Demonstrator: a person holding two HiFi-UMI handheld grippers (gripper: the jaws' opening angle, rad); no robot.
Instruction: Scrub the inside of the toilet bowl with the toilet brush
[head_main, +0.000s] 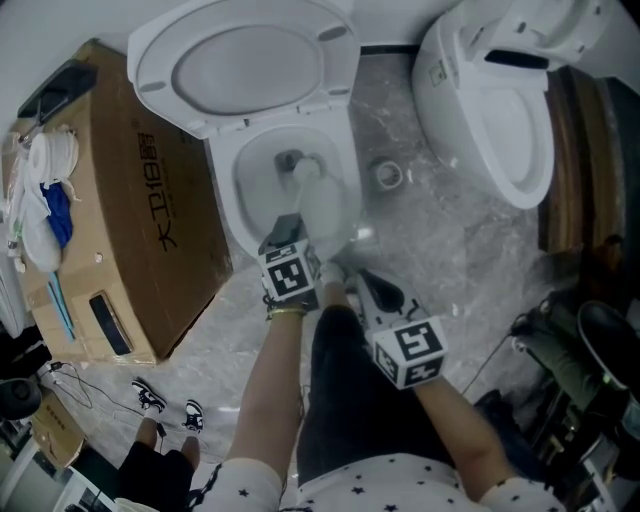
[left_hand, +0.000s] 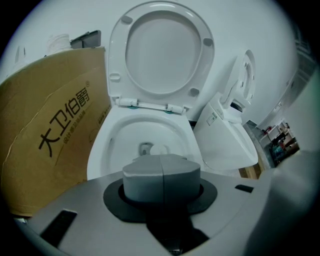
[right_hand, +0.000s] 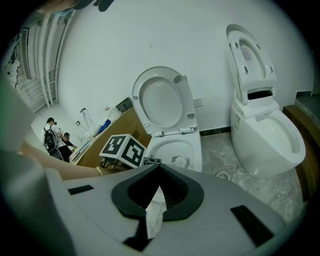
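Toilet bowl (head_main: 228, 180), toilet brush (head_main: 318, 198): white. Cardboard box (head_main: 150, 210), left: brown, black lettering. Floor (head_main: 450, 230): grey, marbled. Left gripper (left_hand: 163, 172): grey jaws, black-and-white square markers on cube. Second toilet (head_main: 500, 110), right: white.

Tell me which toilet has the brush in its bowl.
The toilet beside the cardboard box: the brush reaches into its bowl. The other toilet, further from the box, holds no brush.

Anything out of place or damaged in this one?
Nothing spilled or broken. Only oddity: a large cardboard box crowds one side of the toilet, and a second toilet stands close on the other.
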